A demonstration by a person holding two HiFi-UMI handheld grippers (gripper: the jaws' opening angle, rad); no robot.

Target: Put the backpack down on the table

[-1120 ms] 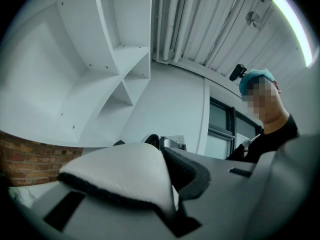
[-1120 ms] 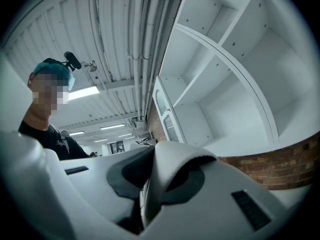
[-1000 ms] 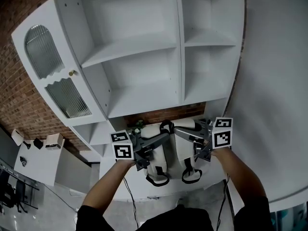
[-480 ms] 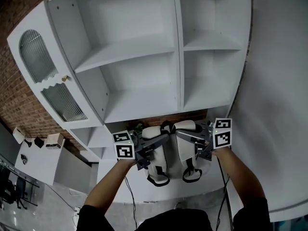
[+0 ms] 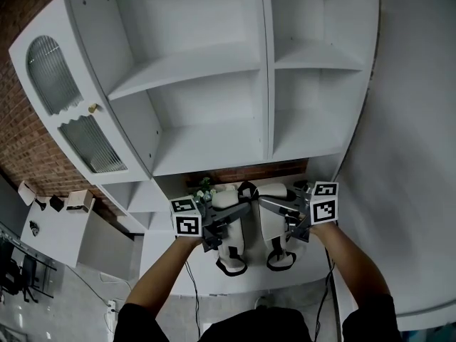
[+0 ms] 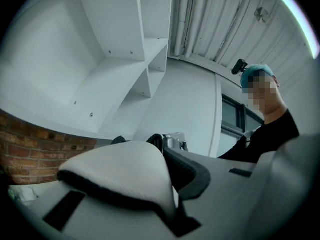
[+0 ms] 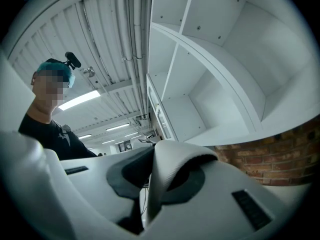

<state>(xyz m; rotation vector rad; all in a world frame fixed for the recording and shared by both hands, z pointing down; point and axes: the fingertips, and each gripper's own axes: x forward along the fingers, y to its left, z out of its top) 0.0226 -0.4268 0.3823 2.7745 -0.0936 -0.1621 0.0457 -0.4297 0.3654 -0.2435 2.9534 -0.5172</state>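
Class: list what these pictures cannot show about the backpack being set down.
- Whether the backpack touches the table: head view, its own body hides the underside.
- Green thing behind it: head view, too small.
- Backpack's body: both gripper views, straps fill the foreground.

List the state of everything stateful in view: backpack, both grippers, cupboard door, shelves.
backpack: upright, held between both grippers, straps hanging; contact with the table cannot be told.
left gripper: jaws shut on a white padded backpack strap.
right gripper: jaws shut on a white backpack strap.
cupboard door: shut.
shelves: bare.
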